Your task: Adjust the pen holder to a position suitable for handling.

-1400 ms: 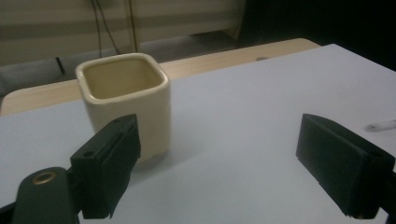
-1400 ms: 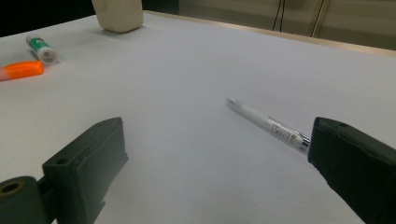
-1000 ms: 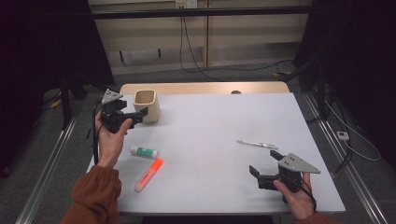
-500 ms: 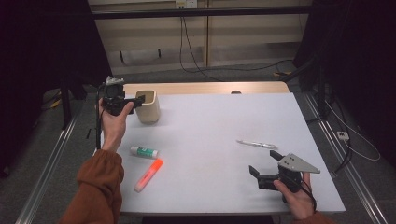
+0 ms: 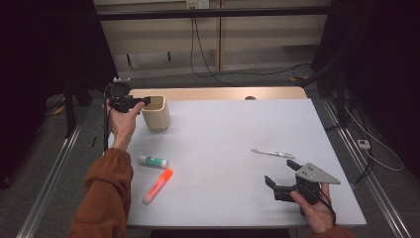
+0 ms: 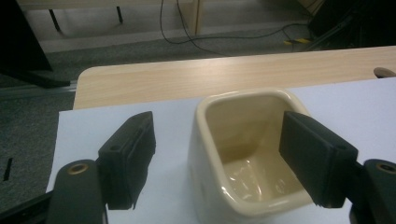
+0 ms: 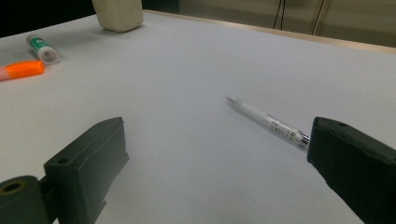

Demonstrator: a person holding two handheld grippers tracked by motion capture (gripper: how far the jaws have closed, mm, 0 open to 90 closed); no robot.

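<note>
Cream cup point(image 5: 156, 113) stands at the desk's point(image 5: 233, 144) far left; the left hand-held gripper point(image 6: 219, 163), jaws just closing, straddles its near wall without contact. Right hand-held gripper point(image 5: 280, 179) spread, near pen point(image 5: 271, 153).

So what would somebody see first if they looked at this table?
Probably the left gripper at the far left of the white table, its jaws astride one wall of a cream cup; they have just been closing but do not squeeze it yet. Next, the bright orange highlighter and a green-and-white glue stick near the front left. A white pen lies just ahead of the open right gripper.
</note>
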